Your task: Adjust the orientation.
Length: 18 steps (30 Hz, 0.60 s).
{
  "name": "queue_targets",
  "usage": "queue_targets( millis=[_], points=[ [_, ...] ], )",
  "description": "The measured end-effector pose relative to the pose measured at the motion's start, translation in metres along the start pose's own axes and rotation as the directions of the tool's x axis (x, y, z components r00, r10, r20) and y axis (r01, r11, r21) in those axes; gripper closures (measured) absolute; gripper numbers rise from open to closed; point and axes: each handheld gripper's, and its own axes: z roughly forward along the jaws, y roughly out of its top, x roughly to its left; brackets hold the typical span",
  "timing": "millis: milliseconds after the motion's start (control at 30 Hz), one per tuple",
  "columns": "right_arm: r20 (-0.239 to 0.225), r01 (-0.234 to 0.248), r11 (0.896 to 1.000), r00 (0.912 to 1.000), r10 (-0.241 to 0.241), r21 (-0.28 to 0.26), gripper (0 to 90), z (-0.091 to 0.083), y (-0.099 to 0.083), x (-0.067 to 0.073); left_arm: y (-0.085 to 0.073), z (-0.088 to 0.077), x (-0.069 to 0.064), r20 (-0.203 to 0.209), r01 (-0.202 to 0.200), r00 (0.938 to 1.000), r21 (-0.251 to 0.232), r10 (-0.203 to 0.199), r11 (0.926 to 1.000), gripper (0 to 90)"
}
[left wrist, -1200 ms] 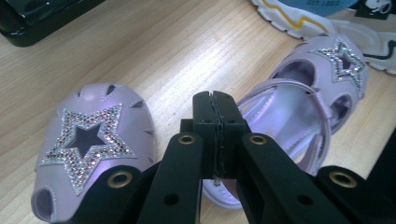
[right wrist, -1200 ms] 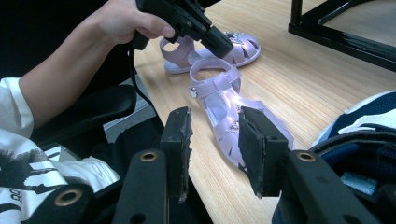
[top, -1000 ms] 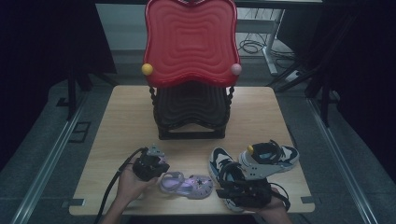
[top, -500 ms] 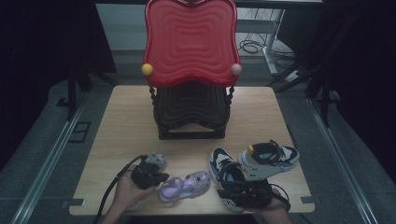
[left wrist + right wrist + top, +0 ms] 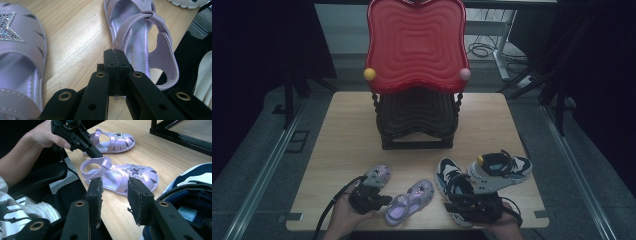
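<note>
Left gripper [image 5: 117,65] pinches lilac sandal [image 5: 140,42] strap; insole print unreadable

The place looked like a lab or test studio set up for recording rather than a home. A small wooden tabletop [image 5: 347,130] stood alone on a grey floor [image 5: 257,165] with metal rails [image 5: 264,172] along both sides, dark curtains [image 5: 262,45] hung around it, and loose cables [image 5: 482,50] lay by a white desk leg [image 5: 502,42] behind.
</note>
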Motion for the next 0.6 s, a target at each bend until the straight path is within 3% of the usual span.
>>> queue_targets(
  millis=[600],
  points=[
    [0.018,-0.007,1.0,0.9998,0.008,-0.011,64.2,-0.0014,0.0011,-0.0024,-0.0074,0.002,-0.0075,0.024,-0.012,0.9997,0.012,0.011,0.9999,89.8]
  ],
)
